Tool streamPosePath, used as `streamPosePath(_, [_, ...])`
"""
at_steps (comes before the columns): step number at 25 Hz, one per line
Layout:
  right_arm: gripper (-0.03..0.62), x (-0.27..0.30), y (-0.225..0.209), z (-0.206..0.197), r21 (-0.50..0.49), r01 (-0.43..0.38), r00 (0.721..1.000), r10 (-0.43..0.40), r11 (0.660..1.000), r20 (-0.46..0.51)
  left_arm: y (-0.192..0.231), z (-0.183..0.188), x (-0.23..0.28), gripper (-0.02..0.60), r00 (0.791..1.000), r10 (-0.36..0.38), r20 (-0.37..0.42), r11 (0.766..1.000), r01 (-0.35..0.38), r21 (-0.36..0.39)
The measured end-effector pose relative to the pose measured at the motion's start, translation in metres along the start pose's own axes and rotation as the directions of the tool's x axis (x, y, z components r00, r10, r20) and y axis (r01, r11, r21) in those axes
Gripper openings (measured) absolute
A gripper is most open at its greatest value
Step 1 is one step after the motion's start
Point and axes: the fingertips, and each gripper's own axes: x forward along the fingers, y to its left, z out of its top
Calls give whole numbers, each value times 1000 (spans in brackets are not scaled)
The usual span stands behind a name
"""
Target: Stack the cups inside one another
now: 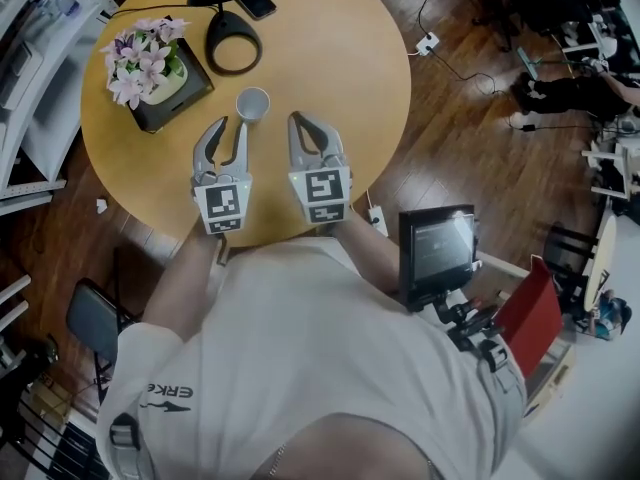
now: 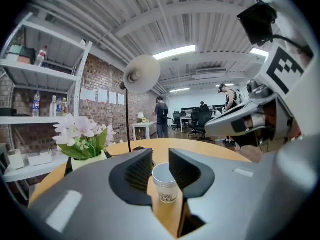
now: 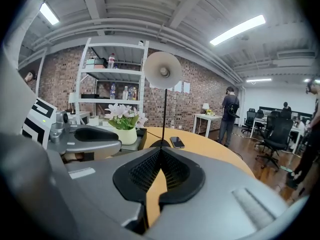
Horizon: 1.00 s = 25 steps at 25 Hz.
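Standing upright near the middle of the worktop (image 1: 345, 63), the lone cup (image 1: 252, 103) is probably a finished stack; left tool (image 1: 232, 126) hangs just short, jaws apart on nothing; right tool (image 1: 307, 123) alongside, pinched together, empty.

I am making out only one readable piece of lettering: the dark capitals "ERK", followed by a character I cannot tell, are running across the sleeve (image 1: 165, 393) of my white shirt. The paper cup (image 2: 165, 182) is carrying a small dark print near its base, too small to read. The monitor (image 1: 437, 251) is showing only blurred lines.
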Motion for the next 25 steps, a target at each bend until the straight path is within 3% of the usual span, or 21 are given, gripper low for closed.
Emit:
streamPosePath(5, [14,-18,9,8,-5,24,999,-24,1000,24,1,12,-20,2,999,4,39,1000,-4,-10])
streamPosePath(13, [14,-49,17,18,-13,6,997,-5,1000,78,-12,25,-56,2,998,14,59,999,-12,-31])
streamPosePath(25, [14,-162,-3,13,-9,-71,979,71,997,193,-82,47,-139,2,985,139,100,990,-136,-37])
